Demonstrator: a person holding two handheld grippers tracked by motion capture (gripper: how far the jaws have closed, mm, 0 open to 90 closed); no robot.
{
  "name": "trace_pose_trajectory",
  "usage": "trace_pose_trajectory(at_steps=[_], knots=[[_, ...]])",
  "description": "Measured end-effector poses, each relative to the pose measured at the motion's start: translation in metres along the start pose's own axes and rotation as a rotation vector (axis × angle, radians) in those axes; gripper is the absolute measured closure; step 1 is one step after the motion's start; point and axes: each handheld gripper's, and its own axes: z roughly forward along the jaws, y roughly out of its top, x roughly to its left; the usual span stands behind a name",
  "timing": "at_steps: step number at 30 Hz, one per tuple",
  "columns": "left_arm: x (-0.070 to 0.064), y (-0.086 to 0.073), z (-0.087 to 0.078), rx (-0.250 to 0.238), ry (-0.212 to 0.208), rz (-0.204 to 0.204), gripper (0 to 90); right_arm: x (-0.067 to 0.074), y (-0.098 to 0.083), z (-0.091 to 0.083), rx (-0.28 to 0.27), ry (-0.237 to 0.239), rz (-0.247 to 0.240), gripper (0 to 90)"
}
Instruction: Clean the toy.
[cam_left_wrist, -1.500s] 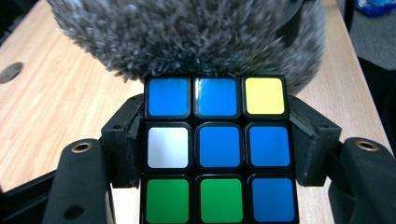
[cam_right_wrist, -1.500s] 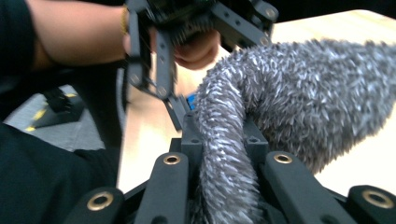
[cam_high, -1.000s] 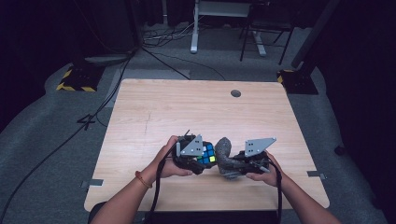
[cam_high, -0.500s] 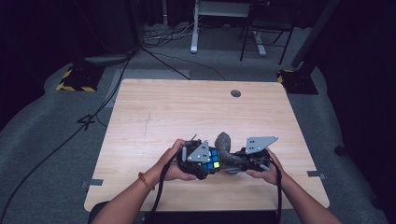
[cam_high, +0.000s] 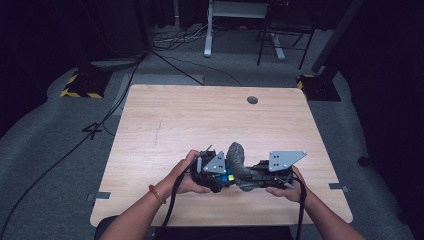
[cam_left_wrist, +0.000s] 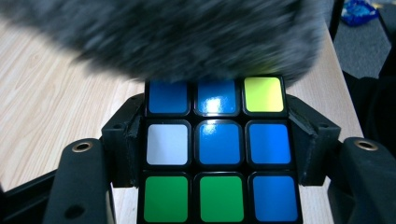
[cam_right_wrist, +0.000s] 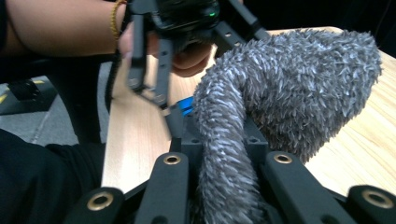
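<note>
Left gripper (cam_left_wrist: 217, 154) clamping the cube (cam_left_wrist: 217, 151) square between its jaws, blue, white, green and one yellow sticker facing the camera, held just above the table (cam_high: 165, 125) near the front edge. Right gripper (cam_right_wrist: 224, 186) pinching the grey fuzzy cloth (cam_right_wrist: 289, 98) tight between its jaws, the fluffy end flopping over the cube's far edge right past the left fingertips, so probably wiping or dusting underway. Looking partway done at best: cloth touching just one side, near face uncovered, other faces seemingly left to go.
</note>
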Motion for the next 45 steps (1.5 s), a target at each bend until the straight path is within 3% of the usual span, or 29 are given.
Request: trace_pose_trajectory(at_steps=[5,7,11,16,20,23,29,33,36,38,41,43,45], knots=[[0.003,0.0,-0.011,-0.07,-0.001,-0.028,33.6,-0.015,-0.011,0.001,0.048,-0.065,0.055,77.4],[0.004,0.001,-0.019,-0.093,0.022,-0.03,33.6,-0.019,-0.016,0.005,0.083,-0.075,0.064,77.5],[0.007,-0.001,-0.026,-0.123,0.024,-0.054,33.6,-0.016,-0.021,0.013,0.113,-0.054,0.063,77.4],[0.008,-0.002,-0.022,-0.059,0.057,-0.033,33.6,-0.011,-0.019,0.018,0.111,-0.027,0.053,77.5],[0.006,-0.003,-0.011,-0.008,0.054,-0.023,33.5,-0.005,-0.011,0.01,0.047,0.012,0.035,77.4],[0.003,-0.001,-0.005,0.01,0.045,-0.001,33.6,-0.003,-0.008,0.007,0.014,0.016,0.036,77.4],[0.0,-0.001,0.002,0.033,0.033,-0.006,33.3,-0.001,-0.008,0.011,0.012,0.037,0.022,77.4],[-0.002,-0.002,0.009,0.062,0.012,0.013,33.3,0.003,-0.002,0.012,-0.009,0.044,0.005,77.3],[-0.003,-0.001,0.01,0.072,0.021,0.024,33.4,0.002,-0.001,0.01,0.004,0.013,0.001,77.3],[-0.001,-0.002,0.006,0.056,0.032,0.019,33.4,-0.003,-0.005,0.009,0.016,-0.008,0.019,77.3],[0.004,-0.002,-0.006,-0.006,0.039,-0.004,33.5,-0.015,-0.016,0.007,0.074,-0.068,0.043,77.3],[0.006,-0.001,-0.015,-0.047,0.053,-0.013,33.5,-0.027,-0.026,0.009,0.099,-0.063,0.107,77.3],[0.006,0.0,-0.02,-0.065,0.068,-0.016,33.5,-0.033,-0.033,0.013,0.114,-0.051,0.13,77.3]])
